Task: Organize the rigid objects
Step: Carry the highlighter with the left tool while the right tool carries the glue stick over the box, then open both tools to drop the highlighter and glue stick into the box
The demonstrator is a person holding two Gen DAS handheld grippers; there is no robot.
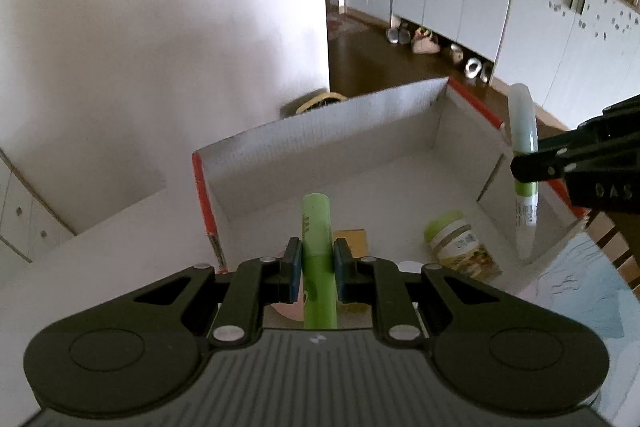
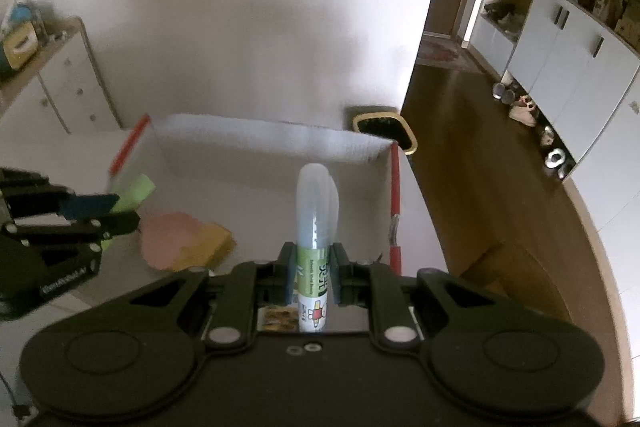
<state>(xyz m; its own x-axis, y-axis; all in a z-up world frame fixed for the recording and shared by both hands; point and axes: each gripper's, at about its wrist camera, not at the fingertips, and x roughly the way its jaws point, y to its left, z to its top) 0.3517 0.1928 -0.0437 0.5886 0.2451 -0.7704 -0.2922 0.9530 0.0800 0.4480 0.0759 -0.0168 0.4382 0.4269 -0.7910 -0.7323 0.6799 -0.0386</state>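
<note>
Left wrist view: your left gripper [image 1: 316, 263] is squeezing green marker [image 1: 316, 227] mid-body; right gripper [image 2: 312, 277] is squeezing glue stick [image 2: 314, 227] over box [image 1: 320, 131]. Both light, hard, slippery; keep holding middle.

Left claw [image 1: 316, 269] clamps a green marker [image 1: 317, 227] above the cardboard box [image 1: 320, 131].

Matt corrugated cardboard box [image 1: 320, 131], glossy plastic tubes.

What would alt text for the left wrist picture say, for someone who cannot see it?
The left tongs grip a green marker above an open white cardboard box. A small jar and a yellow block lie inside, while the right tongs hold a clear-capped tube at the box's right edge.
</note>
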